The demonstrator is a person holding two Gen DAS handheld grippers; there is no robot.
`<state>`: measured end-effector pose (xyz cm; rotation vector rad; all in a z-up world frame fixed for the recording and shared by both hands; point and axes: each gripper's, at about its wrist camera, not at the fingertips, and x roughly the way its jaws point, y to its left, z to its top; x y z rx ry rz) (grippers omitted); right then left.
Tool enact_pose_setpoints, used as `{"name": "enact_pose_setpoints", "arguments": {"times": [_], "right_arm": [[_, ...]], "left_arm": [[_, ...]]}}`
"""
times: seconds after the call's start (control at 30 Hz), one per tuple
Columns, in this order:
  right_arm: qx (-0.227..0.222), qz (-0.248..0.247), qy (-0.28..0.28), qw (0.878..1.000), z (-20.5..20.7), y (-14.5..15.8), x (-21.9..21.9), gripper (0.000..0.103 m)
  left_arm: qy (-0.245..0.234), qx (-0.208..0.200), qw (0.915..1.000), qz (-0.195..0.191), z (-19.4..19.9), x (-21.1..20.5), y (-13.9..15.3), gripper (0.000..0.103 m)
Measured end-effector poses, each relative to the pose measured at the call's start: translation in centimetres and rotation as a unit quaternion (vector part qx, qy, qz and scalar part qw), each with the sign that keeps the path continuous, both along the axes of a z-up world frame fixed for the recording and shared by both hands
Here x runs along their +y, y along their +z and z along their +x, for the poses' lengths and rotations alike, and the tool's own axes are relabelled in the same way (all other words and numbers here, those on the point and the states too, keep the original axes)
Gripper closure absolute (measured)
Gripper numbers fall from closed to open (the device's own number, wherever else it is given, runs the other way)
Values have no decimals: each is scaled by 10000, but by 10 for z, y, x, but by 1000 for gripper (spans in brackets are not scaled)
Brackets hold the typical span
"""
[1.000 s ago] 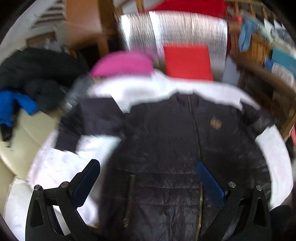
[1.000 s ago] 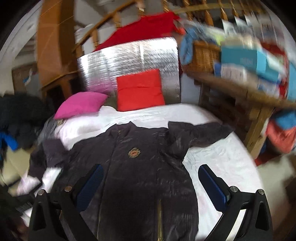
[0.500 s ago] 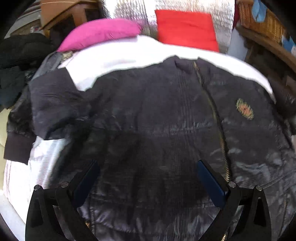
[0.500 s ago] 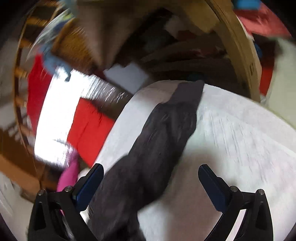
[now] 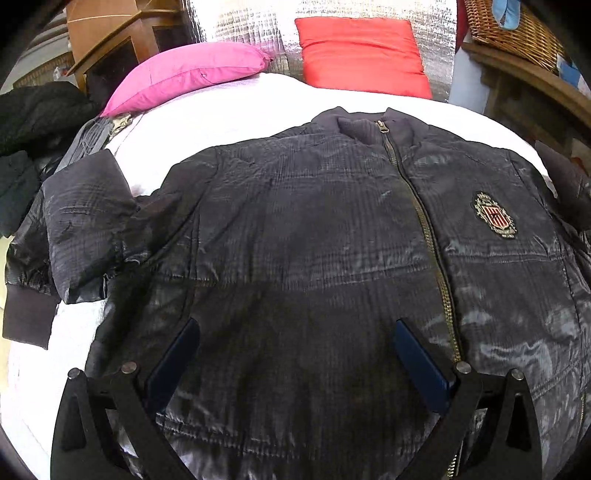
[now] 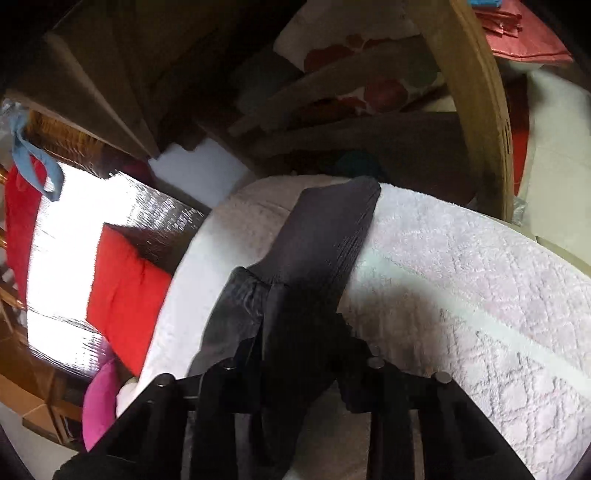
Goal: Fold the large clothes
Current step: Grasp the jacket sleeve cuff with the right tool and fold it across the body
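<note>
Here my right gripper [image 6: 301,354] is clamped on the sleeve cuff [image 6: 328,236], whose length runs far from me across the white bed cover [image 6: 480,266]; the jacket [image 5: 314,240] lies flat beneath my spread, empty left gripper [image 5: 291,354].

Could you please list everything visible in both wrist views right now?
jacket: one, black, zipped, spread face up on the bed; crest badge on its chest
sleeve: one, black, ribbed cuff, lying over the bed edge
bed cover: one, white, quilted
pink pillow: one, at the head of the bed
red cushion: one, against the silver foil panel
wicker basket: one, brown, on a wooden shelf, top right
dark clothes pile: black, left of the bed
left gripper: black, blue pads, open above the jacket
right gripper: black, shut on the sleeve
</note>
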<state>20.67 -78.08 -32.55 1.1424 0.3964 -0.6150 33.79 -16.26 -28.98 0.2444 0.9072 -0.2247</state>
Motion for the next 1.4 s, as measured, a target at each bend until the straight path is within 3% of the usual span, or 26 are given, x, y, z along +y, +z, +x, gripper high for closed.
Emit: {"name": "enact_pose_setpoints", "arguments": {"times": [0.07, 0.23, 0.33, 0.5, 0.7, 0.8, 0.9, 0.93, 0.97, 1.03, 1.13, 1.27, 1.33, 1.4], "right_arm": [[-257, -91, 27, 9996, -2, 8, 6, 81], [-907, -622, 511, 9926, 4, 65, 55, 81], [-1367, -851, 1012, 9817, 13, 103, 107, 81], [-1731, -1068, 1996, 9585, 35, 137, 207, 81], [-1792, -958, 3198, 9254, 75, 141, 317, 81], [-1698, -728, 3750, 9084, 101, 121, 364, 78], [-1427, -287, 4101, 9003, 124, 94, 394, 76], [-1304, -142, 4213, 8974, 131, 85, 402, 69], [-1196, -7, 4311, 8944, 137, 78, 406, 48], [-1073, 396, 4640, 8785, 147, 66, 419, 19], [-1297, 376, 4838, 8647, 136, 74, 428, 18], [-1476, 46, 4683, 8711, 110, 91, 409, 18], [-1273, -215, 4244, 8962, 84, 95, 386, 18], [-797, -762, 3762, 9199, 69, 100, 367, 19]], "left_arm": [[31, -80, 9999, -52, 0, 2, 4, 0], [237, -302, 9989, -259, 1, 13, 22, 0], [424, -357, 9971, -530, 3, 26, 34, 0], [653, -523, 9938, -726, 3, 47, 49, 0], [981, -761, 9892, -775, 4, 75, 57, 0], [1053, -828, 9881, -753, 2, 88, 59, 0], [1100, -888, 9870, -770, 0, 100, 61, 0], [1113, -897, 9867, -774, -1, 102, 61, 0], [1130, -901, 9864, -786, -1, 106, 61, 0], [1144, -856, 9861, -845, 1, 111, 61, 0], [1118, -769, 9856, -1014, 1, 114, 60, 0], [991, -620, 9838, -1357, 2, 112, 62, 0], [884, -545, 9833, -1494, 1, 107, 62, 0], [813, -472, 9849, -1454, 2, 101, 60, 0]]}}
